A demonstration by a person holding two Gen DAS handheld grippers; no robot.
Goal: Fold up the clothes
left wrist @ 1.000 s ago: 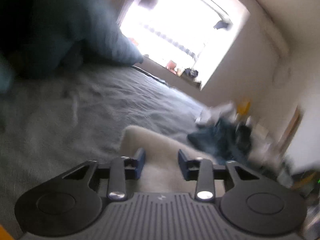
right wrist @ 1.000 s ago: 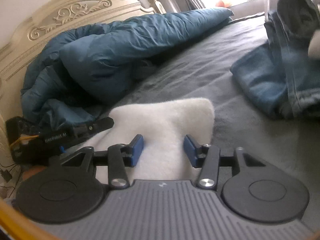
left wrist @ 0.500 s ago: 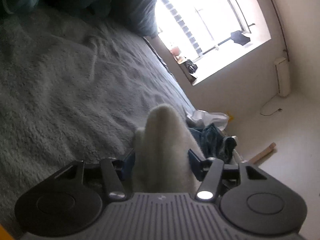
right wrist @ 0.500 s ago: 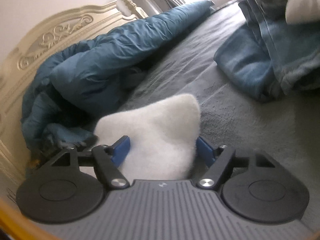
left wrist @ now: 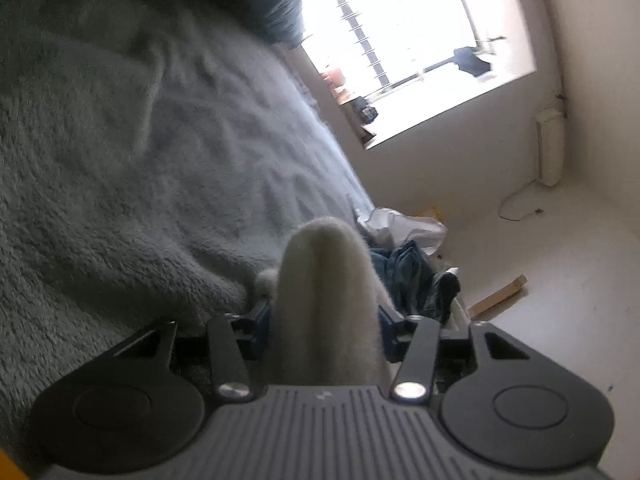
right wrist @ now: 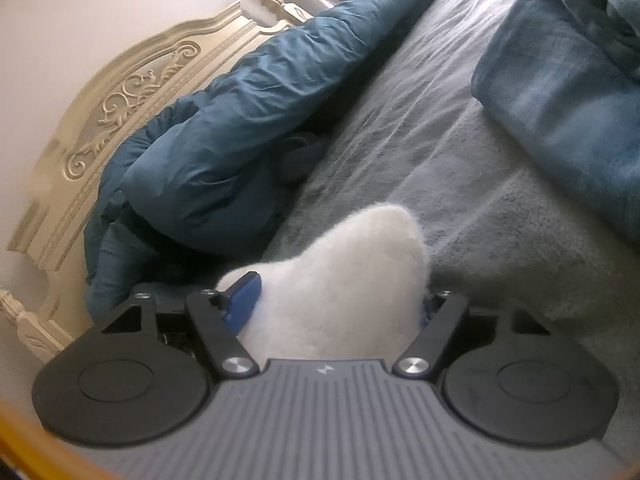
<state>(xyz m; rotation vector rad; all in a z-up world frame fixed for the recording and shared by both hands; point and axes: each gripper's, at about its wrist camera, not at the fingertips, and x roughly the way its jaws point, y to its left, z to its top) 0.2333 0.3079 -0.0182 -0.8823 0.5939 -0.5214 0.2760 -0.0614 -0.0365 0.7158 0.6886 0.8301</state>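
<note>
A white fluffy garment (left wrist: 326,280) stands bunched up in a tall fold between the blue pads of my left gripper (left wrist: 324,314). The left jaws are closing and the pads press on its sides. In the right wrist view another part of the same white garment (right wrist: 352,276) bulges up between the blue pads of my right gripper (right wrist: 340,292). Those jaws are closing on it too, and the fabric hides most of the right pad. Both grippers sit low over the grey fleece bed cover (left wrist: 132,168). How the rest of the garment lies is hidden behind the gripper bodies.
A dark blue duvet (right wrist: 224,128) is heaped against the carved cream headboard (right wrist: 120,96). Blue jeans (right wrist: 560,108) lie on the bed cover (right wrist: 420,120) at the right. Past the bed edge sit a pile of blue clothes (left wrist: 412,276), a white bag (left wrist: 400,224) and a bright window (left wrist: 400,32).
The white garment lay flat under open jaws a second ago; it now stands gathered between the pads of both grippers. Both grippers have rolled and sunk closer to the bed.
</note>
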